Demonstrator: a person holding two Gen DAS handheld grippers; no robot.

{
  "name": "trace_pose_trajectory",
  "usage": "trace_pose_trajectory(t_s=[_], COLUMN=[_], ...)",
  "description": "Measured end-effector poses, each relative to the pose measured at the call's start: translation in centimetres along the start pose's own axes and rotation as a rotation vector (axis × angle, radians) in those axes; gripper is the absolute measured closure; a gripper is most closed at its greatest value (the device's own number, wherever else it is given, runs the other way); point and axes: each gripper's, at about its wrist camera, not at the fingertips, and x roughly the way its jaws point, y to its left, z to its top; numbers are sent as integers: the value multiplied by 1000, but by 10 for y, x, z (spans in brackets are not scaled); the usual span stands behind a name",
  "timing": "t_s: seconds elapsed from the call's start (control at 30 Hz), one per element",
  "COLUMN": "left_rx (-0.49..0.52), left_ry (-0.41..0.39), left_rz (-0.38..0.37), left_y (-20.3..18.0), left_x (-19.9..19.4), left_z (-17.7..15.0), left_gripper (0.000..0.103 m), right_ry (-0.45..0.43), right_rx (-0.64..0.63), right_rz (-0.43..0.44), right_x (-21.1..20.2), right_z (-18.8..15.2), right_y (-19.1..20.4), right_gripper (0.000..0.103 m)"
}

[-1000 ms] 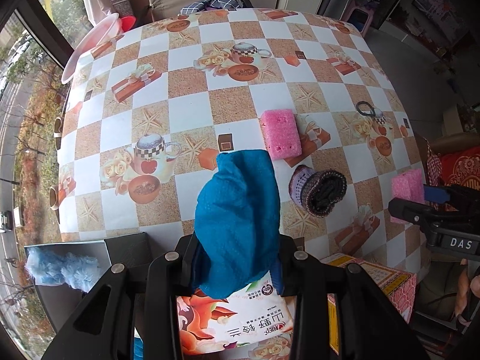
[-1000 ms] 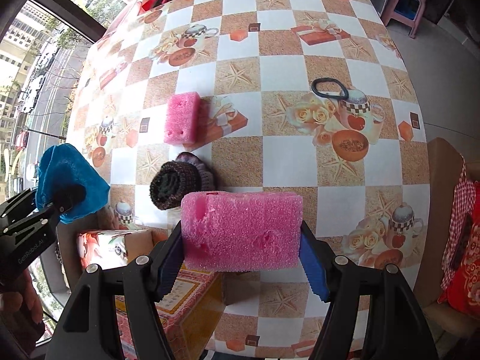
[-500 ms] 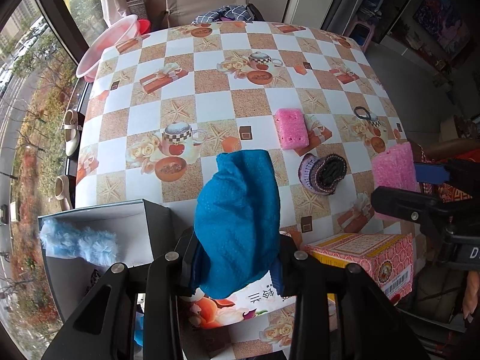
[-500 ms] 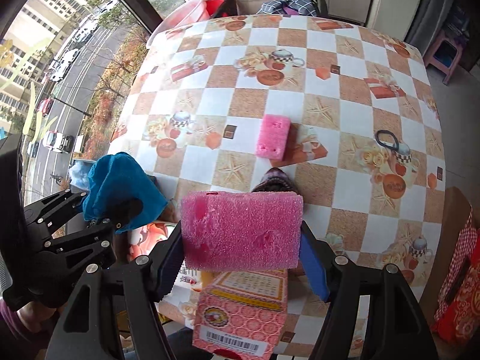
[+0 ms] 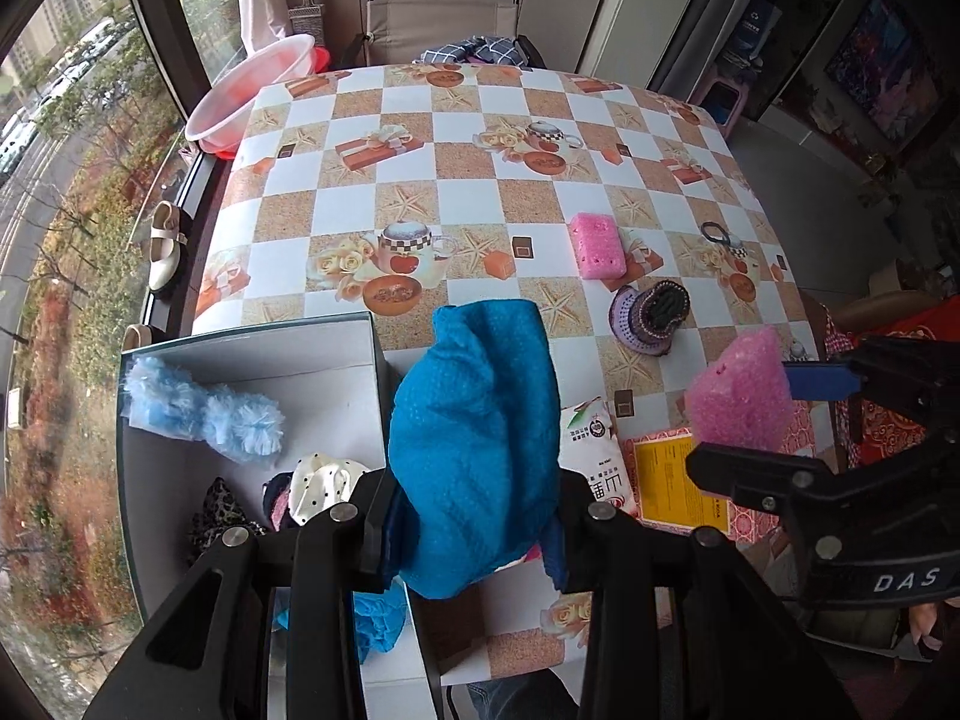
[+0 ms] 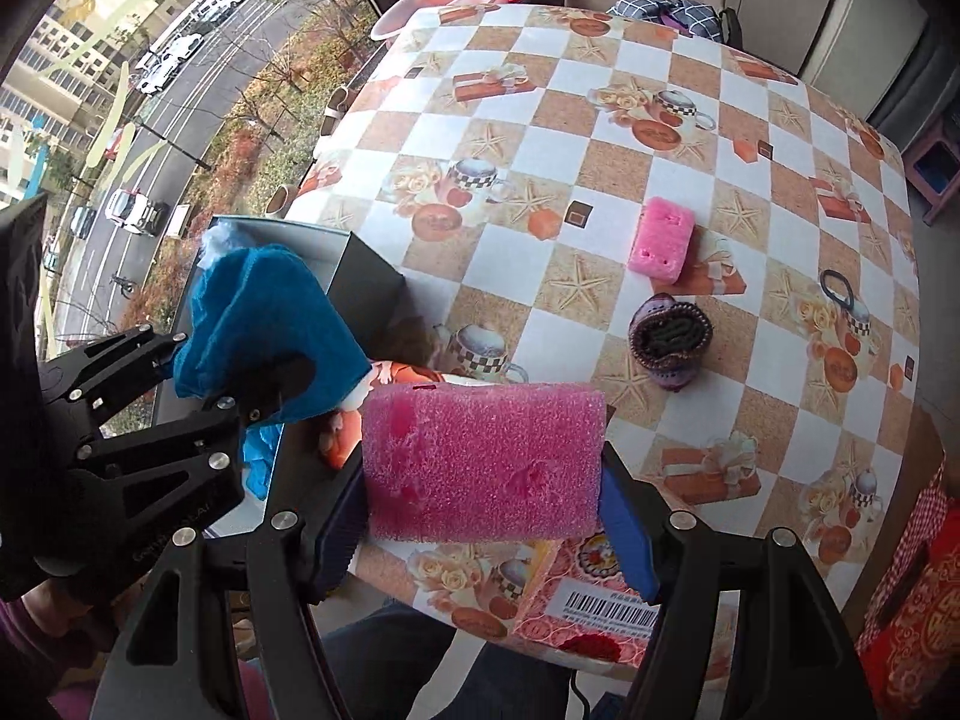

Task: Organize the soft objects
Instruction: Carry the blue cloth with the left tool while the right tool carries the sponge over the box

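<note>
My left gripper (image 5: 471, 531) is shut on a blue knitted cloth (image 5: 474, 444) and holds it up beside an open white box (image 5: 252, 360) at the table's near left edge. That box holds a fluffy light-blue piece (image 5: 204, 408), a dotted cream piece (image 5: 321, 483) and a leopard-print piece. My right gripper (image 6: 483, 510) is shut on a pink sponge (image 6: 483, 462), lifted above the table's near edge. A second pink sponge (image 6: 663, 237) and a rolled purple knitted item (image 6: 669, 342) lie on the checked tablecloth (image 6: 600, 162). The right gripper also shows in the left wrist view (image 5: 774, 408).
A pink patterned carton (image 6: 594, 600) and a printed pack (image 5: 597, 450) sit at the table's near edge. A black hair tie (image 6: 837, 288) lies at the right. A pink basin (image 5: 252, 90) and a chair (image 5: 444, 24) stand beyond the far edge. A person's legs are below.
Both grippers have risen and drawn back toward the near edge, each keeping its hold. The white box with its contents has come into the left wrist view.
</note>
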Motion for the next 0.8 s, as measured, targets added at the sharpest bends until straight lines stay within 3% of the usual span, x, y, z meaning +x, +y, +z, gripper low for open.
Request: trace_pose_trajectory(t_s=[0.43, 0.8], left_rx=[-115, -219], left_ry=[-24, 2], left_rz=[78, 125], left_y=[61, 99], left_x=[-31, -28], left_z=[-51, -89], left_gripper=[64, 64], right_ry=[134, 158], right_rx=[-117, -247], right_rz=[33, 67], right_x=[31, 39], right_z=[-39, -32], right_y=[57, 108], right_gripper=[32, 32])
